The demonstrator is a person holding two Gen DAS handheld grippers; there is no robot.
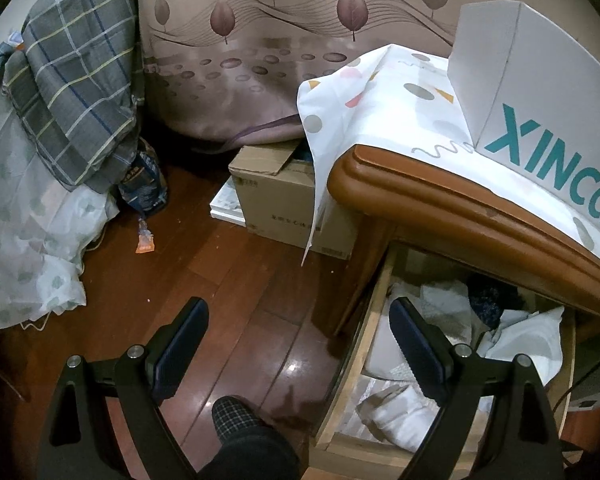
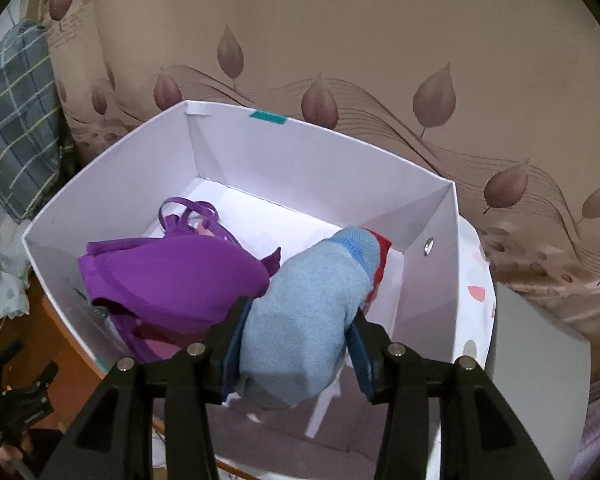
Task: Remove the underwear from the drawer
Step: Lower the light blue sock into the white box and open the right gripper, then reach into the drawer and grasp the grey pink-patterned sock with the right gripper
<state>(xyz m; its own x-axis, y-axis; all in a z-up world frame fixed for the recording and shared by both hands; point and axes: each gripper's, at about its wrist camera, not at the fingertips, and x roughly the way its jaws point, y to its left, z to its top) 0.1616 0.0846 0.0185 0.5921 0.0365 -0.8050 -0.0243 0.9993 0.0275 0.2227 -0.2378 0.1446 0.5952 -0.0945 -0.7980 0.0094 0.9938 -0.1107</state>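
Note:
My right gripper (image 2: 298, 320) is shut on a rolled light blue underwear (image 2: 312, 300) with a red and blue waistband, held over the near wall of an open white box (image 2: 112, 184). A purple bra (image 2: 172, 276) lies inside the box at the left. My left gripper (image 1: 300, 320) is open and empty, above the floor beside the open wooden drawer (image 1: 364, 344). The drawer holds white folded garments (image 1: 400, 412) and a dark blue piece (image 1: 488, 304).
The white box (image 1: 540, 92) stands on a wooden nightstand (image 1: 420, 196) covered by a dotted cloth. A cardboard box (image 1: 276, 200) sits on the floor beside it. A plaid blanket (image 1: 76, 80) hangs at the left. A leaf-patterned curtain (image 2: 380, 60) hangs behind. My foot (image 1: 236, 416) is on the floor.

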